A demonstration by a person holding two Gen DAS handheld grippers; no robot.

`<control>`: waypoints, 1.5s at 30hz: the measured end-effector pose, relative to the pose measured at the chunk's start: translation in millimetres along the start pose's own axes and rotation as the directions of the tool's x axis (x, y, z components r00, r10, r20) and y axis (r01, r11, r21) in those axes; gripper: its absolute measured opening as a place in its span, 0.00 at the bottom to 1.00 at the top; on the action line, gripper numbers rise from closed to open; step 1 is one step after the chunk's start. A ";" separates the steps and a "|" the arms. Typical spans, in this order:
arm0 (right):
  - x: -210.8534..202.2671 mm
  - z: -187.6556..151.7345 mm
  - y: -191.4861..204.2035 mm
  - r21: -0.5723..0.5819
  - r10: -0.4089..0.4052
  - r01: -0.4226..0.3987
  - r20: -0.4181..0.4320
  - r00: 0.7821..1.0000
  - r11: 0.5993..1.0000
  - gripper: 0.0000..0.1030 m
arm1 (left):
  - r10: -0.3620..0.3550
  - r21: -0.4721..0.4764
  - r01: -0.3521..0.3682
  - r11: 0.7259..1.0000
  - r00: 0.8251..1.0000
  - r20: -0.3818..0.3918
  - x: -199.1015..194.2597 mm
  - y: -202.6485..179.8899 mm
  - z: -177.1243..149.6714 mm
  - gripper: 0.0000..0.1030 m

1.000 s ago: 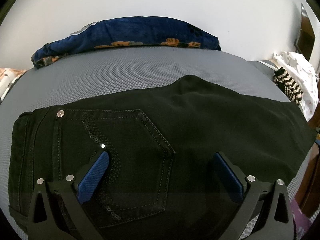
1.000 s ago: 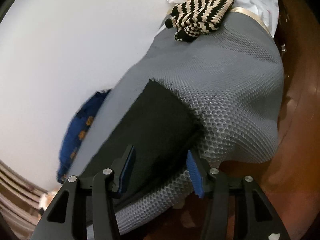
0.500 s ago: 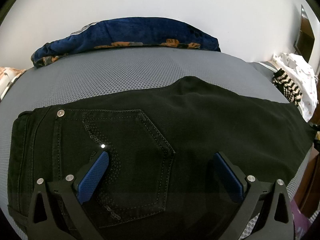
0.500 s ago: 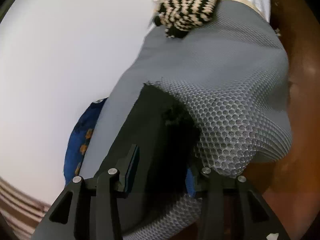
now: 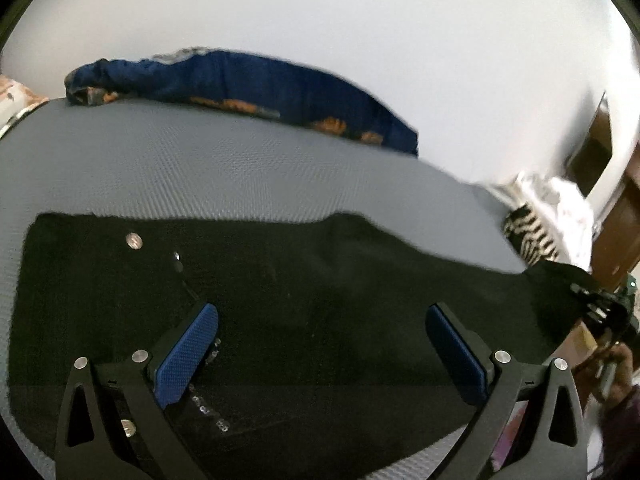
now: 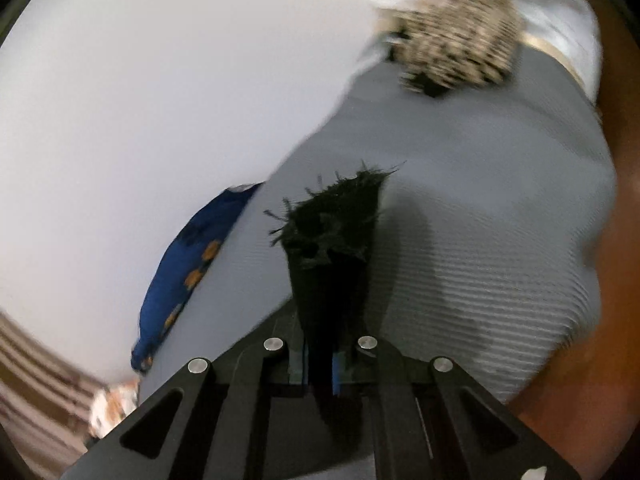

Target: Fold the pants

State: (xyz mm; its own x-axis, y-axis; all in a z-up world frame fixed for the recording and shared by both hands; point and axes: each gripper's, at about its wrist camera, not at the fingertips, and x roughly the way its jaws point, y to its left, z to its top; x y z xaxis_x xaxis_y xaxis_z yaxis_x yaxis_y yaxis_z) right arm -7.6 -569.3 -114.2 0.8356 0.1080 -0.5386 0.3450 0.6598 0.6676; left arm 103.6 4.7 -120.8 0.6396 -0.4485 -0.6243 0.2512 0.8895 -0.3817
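Observation:
Black pants (image 5: 320, 280) lie flat across a grey mesh mattress (image 5: 200, 168), waistband with a metal button (image 5: 133, 240) at the left. My left gripper (image 5: 322, 336) hovers over the seat area, open, its blue pads (image 5: 188, 354) wide apart and nothing pinched between them. In the right wrist view the frayed leg hem (image 6: 332, 232) stands up out of my right gripper (image 6: 320, 364). Its jaws are closing and the pads press on the black fabric, holding the hem above the mattress (image 6: 480, 220). The pants' far right end (image 5: 560, 280) is raised there.
A dark blue blanket with orange print (image 5: 260, 80) lies along the white wall at the mattress's back edge. A black-and-cream striped knit (image 6: 456, 52) and a white cloth (image 5: 568, 204) sit at the mattress's end. Brown wooden floor (image 6: 600, 360) lies beyond the mattress edge.
My right gripper went from open around the leg hem to pinching it and lifted it off the mattress. The left gripper rose and tilted, still open over the pants.

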 end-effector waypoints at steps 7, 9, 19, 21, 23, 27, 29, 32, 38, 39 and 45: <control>38.4 -40.6 122.9 -0.223 0.119 -0.144 -0.124 0.985 0.964 0.07 | -0.019 0.038 0.019 0.999 1.000 0.020 -29.7 0.1 -4.7 0.99; 51.5 -63.4 147.1 -0.262 0.139 -0.184 -0.180 0.974 0.947 0.07 | -0.028 0.041 0.027 0.999 0.999 0.016 -34.9 0.9 -8.2 1.00; 129.5 -192.6 202.9 -0.358 0.088 -0.278 -0.463 0.882 0.891 0.07 | -0.068 -0.016 0.068 0.998 0.998 -0.008 -38.0 10.5 -21.3 0.99; 131.2 -194.1 200.4 -0.359 0.080 -0.274 -0.473 0.878 0.892 0.07 | -0.075 -0.021 0.075 0.997 0.997 -0.001 -39.4 11.5 -21.5 0.99; 124.6 -191.9 201.3 -0.367 0.085 -0.277 -0.462 0.883 0.888 0.07 | -0.075 -0.020 0.076 0.997 0.997 0.006 -39.9 12.7 -20.7 0.99; 116.2 -193.5 212.4 -0.421 0.077 -0.283 -0.442 0.893 0.862 0.07 | -0.078 -0.038 0.078 0.996 0.997 -0.006 -36.3 16.0 -22.5 0.99; 121.0 -205.3 216.3 -0.453 0.044 -0.272 -0.452 0.891 0.849 0.07 | -0.078 -0.046 0.077 0.996 0.997 -0.015 -36.0 16.3 -24.8 1.00; 125.7 -220.9 216.8 -0.514 -0.011 -0.253 -0.456 0.890 0.820 0.07 | -0.074 -0.042 0.073 0.996 0.997 -0.016 -35.8 16.8 -25.9 0.99; 109.1 -224.5 225.0 -0.535 0.042 -0.350 -0.504 0.863 0.769 0.35 | -0.068 -0.053 0.067 0.996 0.998 -0.018 -36.3 19.9 -24.3 0.99; 102.8 -219.3 224.3 -0.493 0.097 -0.402 -0.533 0.840 0.771 0.37 | -0.069 -0.055 0.068 0.996 0.998 -0.014 -37.3 20.3 -23.5 0.99; 79.5 -149.1 191.7 -0.333 0.253 -0.429 -0.459 0.852 0.840 0.49 | -0.076 -0.079 0.074 0.994 0.997 -0.013 -37.3 23.6 -24.9 0.99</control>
State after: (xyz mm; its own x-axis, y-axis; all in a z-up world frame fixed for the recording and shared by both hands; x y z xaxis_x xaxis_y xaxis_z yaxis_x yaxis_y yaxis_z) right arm 61.2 -323.3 -105.7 0.6029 0.5998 -0.5260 -0.2108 0.7557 0.6200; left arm 67.6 40.3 -123.6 0.6093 -0.5155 -0.6025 0.2398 0.8441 -0.4796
